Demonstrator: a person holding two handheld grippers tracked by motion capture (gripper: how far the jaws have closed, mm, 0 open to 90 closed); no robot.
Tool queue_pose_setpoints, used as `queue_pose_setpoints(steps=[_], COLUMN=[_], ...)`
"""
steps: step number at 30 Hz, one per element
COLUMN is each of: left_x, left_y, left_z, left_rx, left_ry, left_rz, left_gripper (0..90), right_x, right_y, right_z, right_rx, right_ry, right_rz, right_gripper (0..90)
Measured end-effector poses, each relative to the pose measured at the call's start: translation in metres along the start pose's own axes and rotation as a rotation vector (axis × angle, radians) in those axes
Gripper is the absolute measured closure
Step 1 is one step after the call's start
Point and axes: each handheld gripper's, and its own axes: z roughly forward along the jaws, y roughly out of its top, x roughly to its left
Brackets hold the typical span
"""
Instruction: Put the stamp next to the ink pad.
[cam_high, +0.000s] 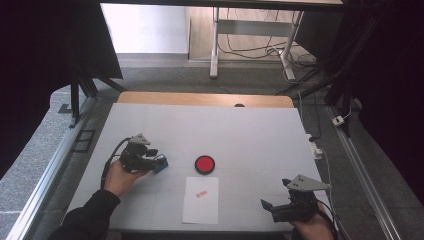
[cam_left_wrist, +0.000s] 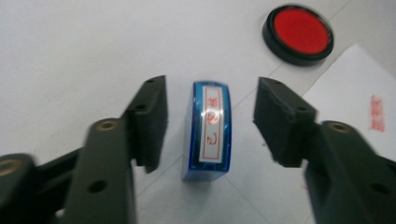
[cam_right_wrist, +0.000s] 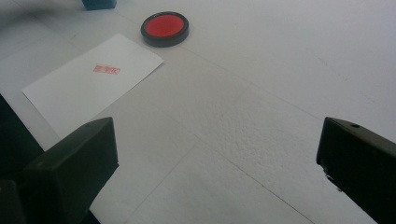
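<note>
The blue stamp is seen standing on the white table between the parted jaws of the left gripper, a gap left on each side, so it is released rather than gripped. From the stamp, the red ink pad in its black round case is found at about 3 o'clock in the high view, just beside it and apart. The white sheet, marked with a red imprint, is laid at 6 o'clock of the pad. Nothing is placed between stamp and pad. The right gripper is held at the table's near right corner, jaws spread wide and empty. Beyond the table's wooden far edge, grey floor, a desk frame and cables are seen
</note>
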Motion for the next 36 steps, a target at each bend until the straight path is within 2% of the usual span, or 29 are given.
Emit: queue_pose_setpoints(steps=[8, 12, 14, 18, 22, 27, 30, 36], left_x=[-0.006, -0.008, -0.009, -0.010, -0.013, -0.018, -0.022, -0.031], left_y=[0.005, 0.008, 0.009, 0.008, 0.008, 0.006, 0.005, -0.001], left_z=[-0.007, -0.011, -0.013, -0.017, -0.023, -0.029, -0.034, -0.047], left_rx=[-0.048, -0.071, -0.065, -0.082, -0.097, -0.102, -0.106, -0.116], left_ry=[-0.017, -0.022, -0.021, -0.051, -0.071, -0.089, -0.113, -0.108], left_rz=[0.009, -0.034, -0.035, -0.057, -0.055, -0.041, -0.032, -0.007], left_gripper=[22.0, 10.3, 7.4, 4.7, 3.1, 0.2, 0.0, 0.0], right_x=[0.000, 0.001, 0.001, 0.001, 0.001, 0.002, 0.002, 0.001], right_y=[0.000, 0.000, 0.000, 0.000, 0.000, 0.001, 0.001, 0.000], right_z=[0.000, 0.001, 0.001, 0.000, 0.000, 0.001, 0.001, 0.000], right_rx=[0.004, 0.007, 0.008, 0.010, 0.011, 0.014, 0.015, 0.012], right_ry=[0.000, 0.002, 0.003, 0.002, 0.002, 0.001, 0.002, 0.000], right_rz=[-0.005, -0.008, -0.009, -0.010, -0.011, -0.016, -0.017, -0.015], right_gripper=[0.0, 0.0, 0.0, 0.0, 0.0, 0.0, 0.0, 0.0])
